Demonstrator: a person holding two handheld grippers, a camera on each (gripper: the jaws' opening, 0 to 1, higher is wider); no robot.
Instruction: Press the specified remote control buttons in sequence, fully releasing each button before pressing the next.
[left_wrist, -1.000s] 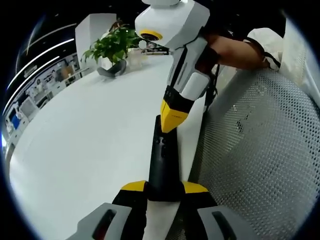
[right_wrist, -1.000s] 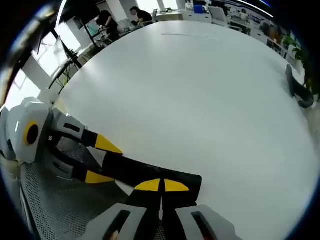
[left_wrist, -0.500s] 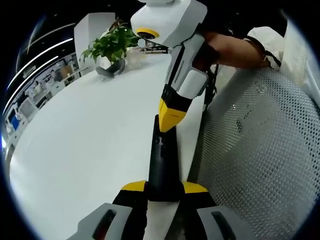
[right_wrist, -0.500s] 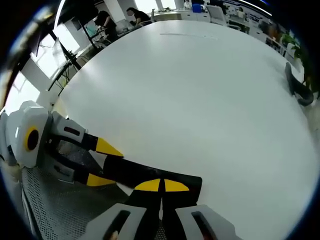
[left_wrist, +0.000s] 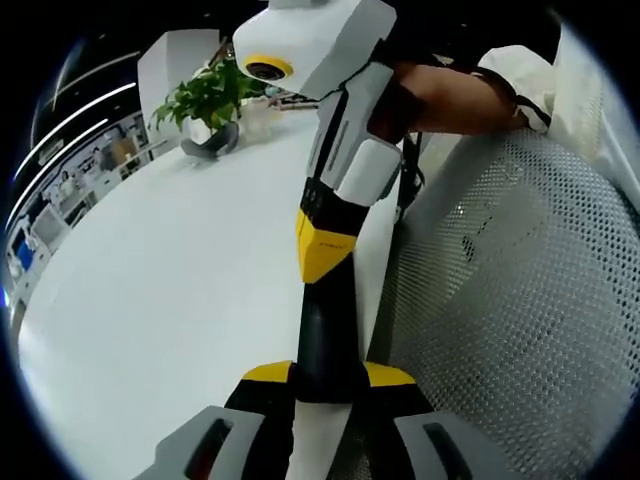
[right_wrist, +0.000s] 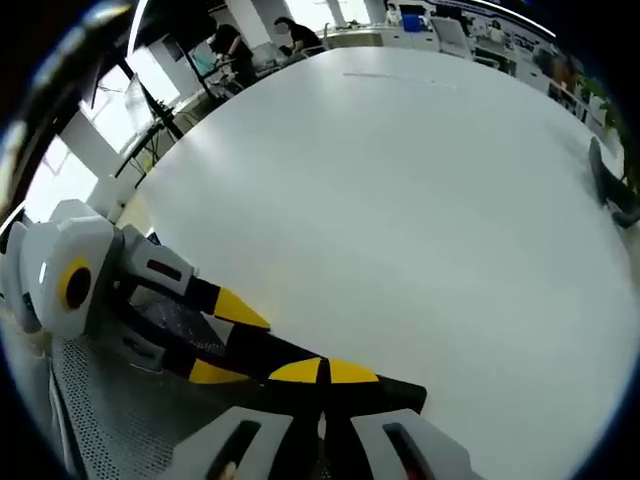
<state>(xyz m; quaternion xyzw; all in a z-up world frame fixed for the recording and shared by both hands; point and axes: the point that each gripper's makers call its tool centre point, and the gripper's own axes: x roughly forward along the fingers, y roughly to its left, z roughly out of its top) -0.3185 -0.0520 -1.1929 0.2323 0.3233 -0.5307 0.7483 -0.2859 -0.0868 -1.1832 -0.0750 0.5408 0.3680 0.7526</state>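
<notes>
A slim black remote (left_wrist: 325, 335) sticks out over the white table's (left_wrist: 150, 280) edge, and my left gripper (left_wrist: 328, 375) is shut on its near end, a yellow tip on each side. From above, my right gripper (left_wrist: 322, 250) comes down with its jaws together, its yellow tip resting on the remote's upper face and hiding the buttons there. In the right gripper view my right gripper (right_wrist: 322, 372) is shut, tips touching, on top of the remote (right_wrist: 262, 352). My left gripper (right_wrist: 228, 340) clamps it from the left.
A potted plant (left_wrist: 205, 95) in a dark pot (right_wrist: 610, 190) stands at the table's far end. A white mesh chair (left_wrist: 510, 320) sits close beside the table edge, under the grippers. A person's forearm (left_wrist: 460, 95) holds the right gripper. Desks and people (right_wrist: 235, 45) lie beyond the table.
My right gripper has slid along the remote toward my left gripper and now covers the buttons that showed before. The left gripper's hold is unchanged.
</notes>
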